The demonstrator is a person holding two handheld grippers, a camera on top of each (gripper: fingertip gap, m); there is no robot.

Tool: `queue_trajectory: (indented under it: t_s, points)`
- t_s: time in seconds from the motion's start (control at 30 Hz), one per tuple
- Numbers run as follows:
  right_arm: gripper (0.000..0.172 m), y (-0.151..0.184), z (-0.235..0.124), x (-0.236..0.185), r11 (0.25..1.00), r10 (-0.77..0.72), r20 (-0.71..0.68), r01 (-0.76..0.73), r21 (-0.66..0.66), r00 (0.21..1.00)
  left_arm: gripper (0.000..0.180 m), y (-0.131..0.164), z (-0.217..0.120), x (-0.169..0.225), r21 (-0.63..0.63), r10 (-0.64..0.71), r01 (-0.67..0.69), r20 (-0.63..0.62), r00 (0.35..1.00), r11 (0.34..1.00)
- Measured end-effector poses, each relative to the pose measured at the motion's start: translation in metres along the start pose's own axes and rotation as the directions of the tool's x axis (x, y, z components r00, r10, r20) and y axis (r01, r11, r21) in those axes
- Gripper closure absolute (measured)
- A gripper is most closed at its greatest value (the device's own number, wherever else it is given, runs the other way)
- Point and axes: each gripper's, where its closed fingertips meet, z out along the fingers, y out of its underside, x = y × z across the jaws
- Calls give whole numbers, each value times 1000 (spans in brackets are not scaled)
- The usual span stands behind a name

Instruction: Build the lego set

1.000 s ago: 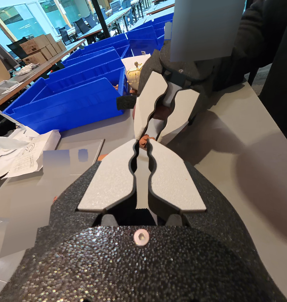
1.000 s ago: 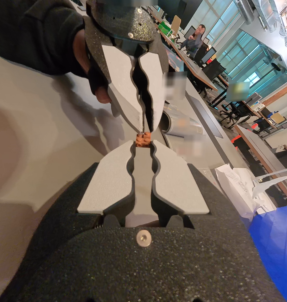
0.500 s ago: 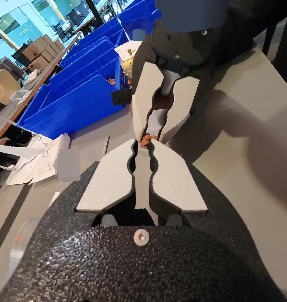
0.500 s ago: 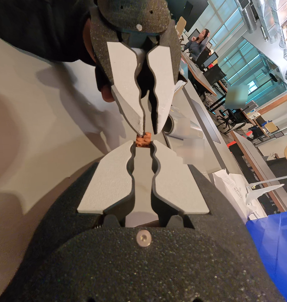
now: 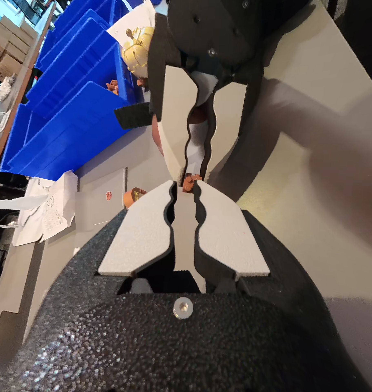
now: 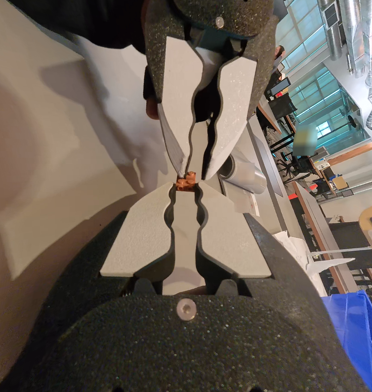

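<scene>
Studded orange-brown plastic bricks [image 6: 185, 184], a small joined cluster, sit above the pale matte surface [image 5: 308, 148] between two facing tools. Left hand-held gripper [image 5: 186, 183] stands slightly spread: one grey textured pad touches the cluster, the other is clear of it. Right hand-held gripper [image 6: 185, 185] pinches the cluster between both wavy-edged pads. Glossy blue plastic bins [image 5: 74, 89] hold more brown pieces; a crumpled white printed bag [image 5: 47, 212] lies nearby.

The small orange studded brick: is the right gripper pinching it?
Touching: the right wrist view shows the right gripper with both fingertips pressed against the small orange studded brick.
</scene>
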Motion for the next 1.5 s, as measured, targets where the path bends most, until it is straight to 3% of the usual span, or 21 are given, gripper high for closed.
queue_trajectory:
  t_s: [0.27,1.5]
  points:
    - [156,0,-1,3,1000,-6,-20,6,1,1000,172,-1,1,0,-25,-36,35,-13,999,999]
    - [156,3,-4,19,999,43,-109,-43,1,993,173,-7,4,-17,98,-322,319,15,946,943]
